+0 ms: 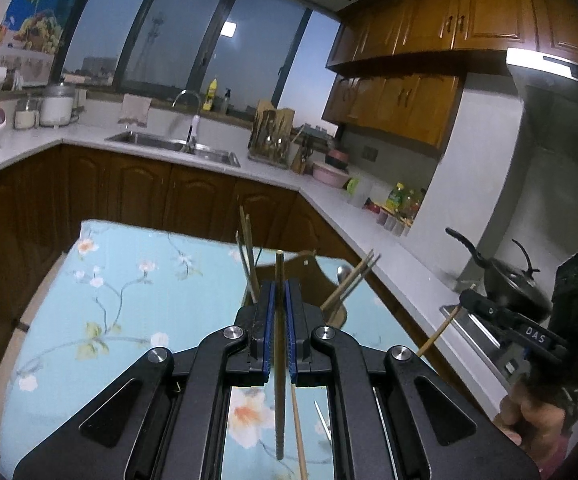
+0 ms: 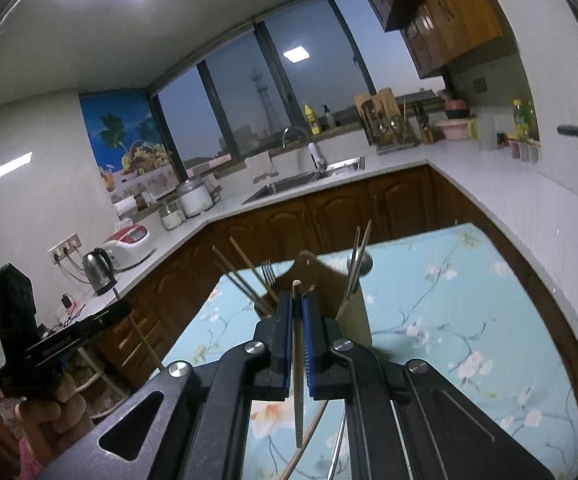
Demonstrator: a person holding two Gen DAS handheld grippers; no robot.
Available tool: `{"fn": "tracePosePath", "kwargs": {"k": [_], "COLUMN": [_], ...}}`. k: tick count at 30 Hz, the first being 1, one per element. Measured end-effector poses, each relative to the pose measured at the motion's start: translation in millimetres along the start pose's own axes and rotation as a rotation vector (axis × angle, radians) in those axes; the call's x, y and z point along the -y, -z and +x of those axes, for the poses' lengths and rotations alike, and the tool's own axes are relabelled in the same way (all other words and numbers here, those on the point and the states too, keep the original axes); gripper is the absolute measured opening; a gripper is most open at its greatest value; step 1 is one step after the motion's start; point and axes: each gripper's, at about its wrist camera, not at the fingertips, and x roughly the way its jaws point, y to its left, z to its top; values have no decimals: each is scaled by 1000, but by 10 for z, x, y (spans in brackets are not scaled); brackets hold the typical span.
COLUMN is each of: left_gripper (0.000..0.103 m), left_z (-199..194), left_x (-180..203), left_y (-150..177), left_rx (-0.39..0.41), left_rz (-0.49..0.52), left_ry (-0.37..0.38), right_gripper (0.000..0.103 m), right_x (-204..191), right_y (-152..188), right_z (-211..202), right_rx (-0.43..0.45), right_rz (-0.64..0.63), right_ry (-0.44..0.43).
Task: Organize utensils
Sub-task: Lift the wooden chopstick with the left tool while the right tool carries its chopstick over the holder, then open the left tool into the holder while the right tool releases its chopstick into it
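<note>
Left wrist view: the left gripper [image 1: 280, 292] has its blue-padded jaws closed tight on a dark chopstick [image 1: 279, 360], which stands nearly upright between them, its pale tip poking above the jaws and its ridged lower end hanging below over the table. Just past the jaws stands a brown wooden utensil holder [image 1: 305, 270] on the floral light-blue tablecloth [image 1: 129, 300]. Chopsticks [image 1: 247, 240] lean out of its left side, and more chopsticks with a spoon bowl [image 1: 344, 274] lean out to the right. Loose on the cloth under the gripper lie a light wooden chopstick [image 1: 299, 432] and a thin metal piece, too little of it showing to name. At the right edge, a hand [image 1: 529, 412] holds the right gripper's handle, from which a light chopstick [image 1: 437, 332] slants.

Right wrist view: the right gripper [image 2: 297, 312] is likewise clamped on a chopstick [image 2: 297, 380] held almost vertical, tip above the jaws. The same holder [image 2: 353, 312] stands just beyond, with chopsticks [image 2: 241, 276] and a fork [image 2: 268, 272] on its left side and metal utensils [image 2: 357, 264] on its right. Under the gripper, a wooden chopstick [image 2: 309, 440] and a metal utensil lie on the cloth [image 2: 469, 320]. At the left edge, a hand [image 2: 55, 412] grips the left gripper's handle.
</note>
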Motion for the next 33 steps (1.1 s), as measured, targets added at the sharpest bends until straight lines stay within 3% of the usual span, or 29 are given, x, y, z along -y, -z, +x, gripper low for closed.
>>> {"fn": "tracePosePath", "kwargs": {"k": [13, 21, 26, 33], "left_gripper": [4, 4, 4, 4], "left_z": [273, 714, 1026, 1266], "left_x": [101, 95, 57, 43], "left_y": [-695, -962, -882, -514], "left_rx": [176, 239, 250, 215], "left_rz": [48, 33, 6, 4], "left_ry": [-19, -78, -109, -125], "right_gripper": [5, 5, 5, 5], "right_x": [-15, -16, 19, 165], "right_y": [-651, -963, -879, -565], "right_z": [197, 439, 641, 814], "right_rx": [134, 201, 196, 181], "right_rz": [-28, -58, -77, -33], "right_ry": [24, 61, 87, 95]}}
